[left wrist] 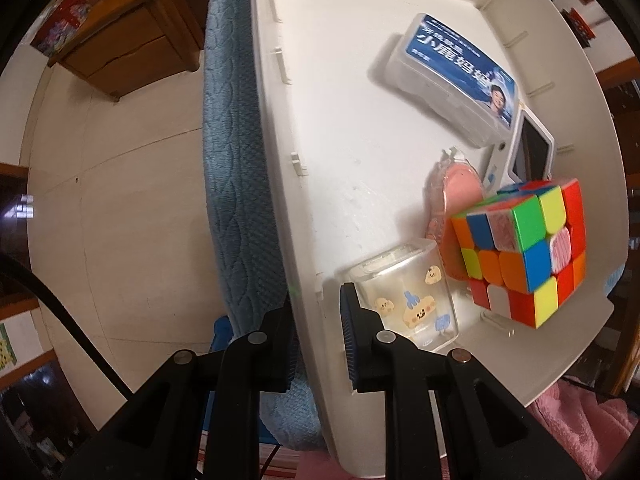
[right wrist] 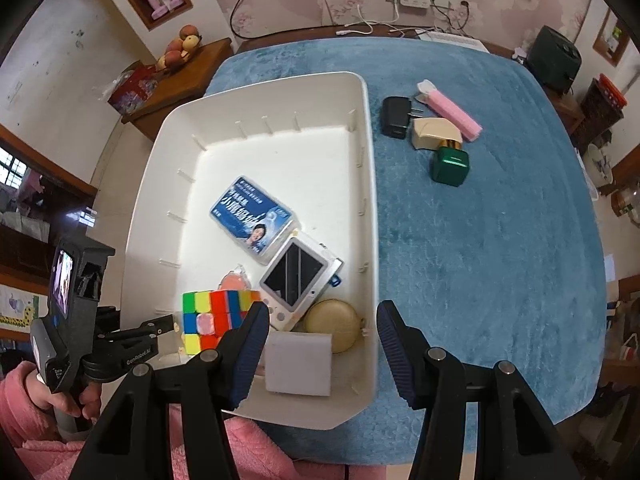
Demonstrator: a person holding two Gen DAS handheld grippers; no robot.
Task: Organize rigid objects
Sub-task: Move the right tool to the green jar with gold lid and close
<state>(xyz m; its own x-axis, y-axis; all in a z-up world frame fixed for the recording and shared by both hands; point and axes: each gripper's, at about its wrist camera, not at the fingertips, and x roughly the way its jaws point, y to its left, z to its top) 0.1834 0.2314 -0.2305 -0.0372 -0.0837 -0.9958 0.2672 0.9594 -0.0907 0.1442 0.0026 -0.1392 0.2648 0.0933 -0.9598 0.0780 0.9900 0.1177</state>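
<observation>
Jaws of my left gripper pinch the white bin's wall near its corner, one pad inside and one out. My right gripper hangs open and empty over the bin's near end. At two o'clock on the blue cloth, black charger, beige case, pink block and green bottle wait. Risk: the pinched wall slips and the bin jolts, shifting the cube and camera inside.
</observation>
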